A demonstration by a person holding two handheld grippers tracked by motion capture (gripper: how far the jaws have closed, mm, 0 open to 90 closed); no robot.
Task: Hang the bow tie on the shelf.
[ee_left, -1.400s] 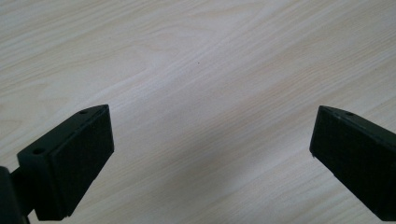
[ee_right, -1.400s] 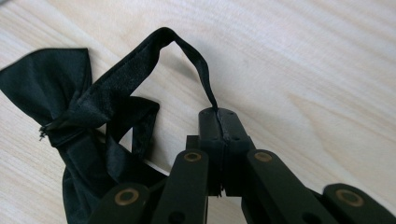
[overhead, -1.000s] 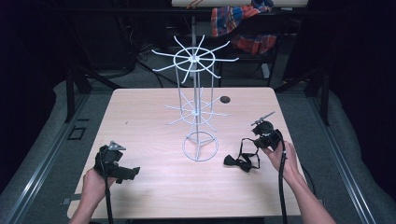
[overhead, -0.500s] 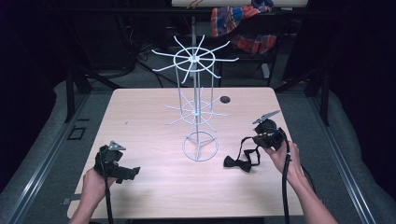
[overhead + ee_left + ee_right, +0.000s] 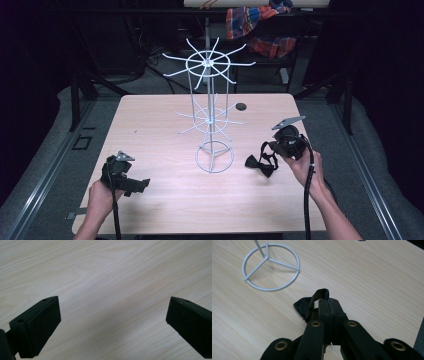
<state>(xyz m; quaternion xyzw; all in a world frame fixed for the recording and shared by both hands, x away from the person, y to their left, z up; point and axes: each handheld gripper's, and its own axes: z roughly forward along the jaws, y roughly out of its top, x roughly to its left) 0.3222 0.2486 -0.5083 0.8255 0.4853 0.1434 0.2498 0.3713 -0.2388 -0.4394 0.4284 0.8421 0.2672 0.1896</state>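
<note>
Light wood-grain tabletop (image 5: pixel 160 125) under bright overhead light, small dark round hole (image 5: pixel 241 106) near my far edge. Grey floor (image 5: pixel 60 125) around it, metal rails (image 5: pixel 35 185) running along both sides. Room beyond is dark; black frame legs and a plaid cloth (image 5: pixel 260 20) at the back.

The black bow tie (image 5: pixel 260 164) lay on the light wooden table (image 5: pixel 160 130), just right of the white wire rack's (image 5: pixel 210 90) ring base and apart from it. Its bow rested on the surface while its black strap (image 5: pixel 318 293) rose in a loop, pinched between the closed jaws of the right gripper (image 5: pixel 329 305). The rack stood upright at mid-table, its radial hooks bare.
</note>
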